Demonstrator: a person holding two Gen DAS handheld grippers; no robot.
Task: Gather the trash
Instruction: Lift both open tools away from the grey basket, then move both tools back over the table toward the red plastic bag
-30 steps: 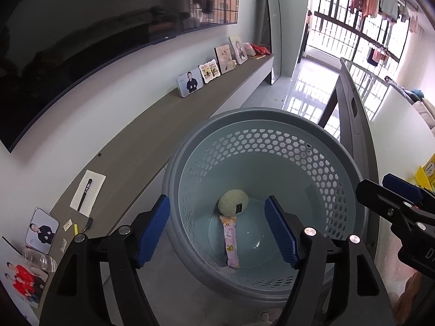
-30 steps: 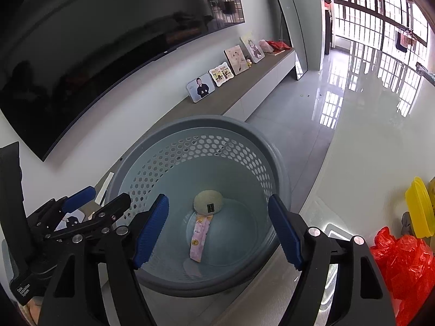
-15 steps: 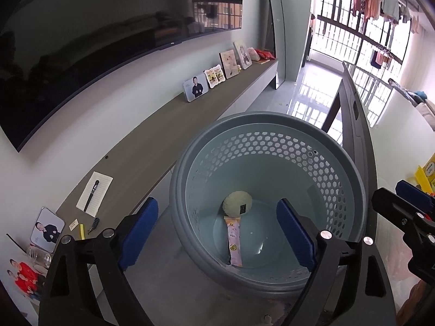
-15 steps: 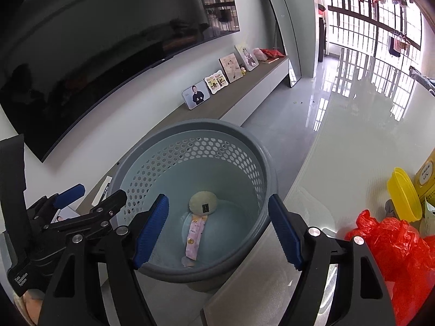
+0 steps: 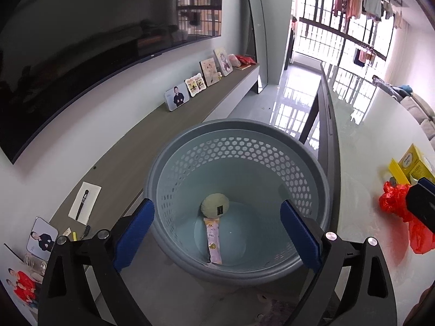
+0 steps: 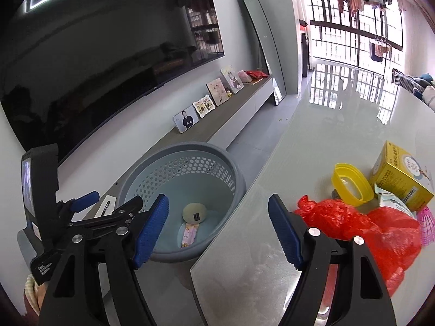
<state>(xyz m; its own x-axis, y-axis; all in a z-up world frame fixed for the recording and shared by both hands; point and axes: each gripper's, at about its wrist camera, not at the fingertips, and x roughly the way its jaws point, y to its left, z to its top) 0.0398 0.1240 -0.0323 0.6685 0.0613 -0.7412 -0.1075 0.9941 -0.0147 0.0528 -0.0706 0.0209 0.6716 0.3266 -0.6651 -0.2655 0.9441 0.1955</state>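
A grey perforated basket [image 5: 312,163] stands on the floor beside the white table [image 6: 312,141]; it also shows in the right wrist view [image 6: 239,179]. Inside lie a pale round ball [image 5: 214,207] and a pink wrapper [image 5: 213,240]. My left gripper [image 5: 217,233] is open and empty above the basket. My right gripper [image 6: 217,231] is open and empty over the table's corner, the left gripper to its left. A red plastic bag [image 6: 361,225], a yellow lid [image 6: 350,184], a yellow box [image 6: 399,174] and a white packet [image 6: 391,203] lie on the table.
A long low shelf [image 5: 152,135] with photo frames [image 5: 178,99] runs along the wall under a dark TV [image 5: 81,54]. A notepad with a pen [image 5: 84,203] lies on it. A leaning mirror [image 6: 261,43] stands at the far end. A pink ball [image 6: 426,225] sits at the right edge.
Both grippers have lifted and pulled back from the basket. The right gripper has swung right, bringing the table and the red bag into view. Both stay open.
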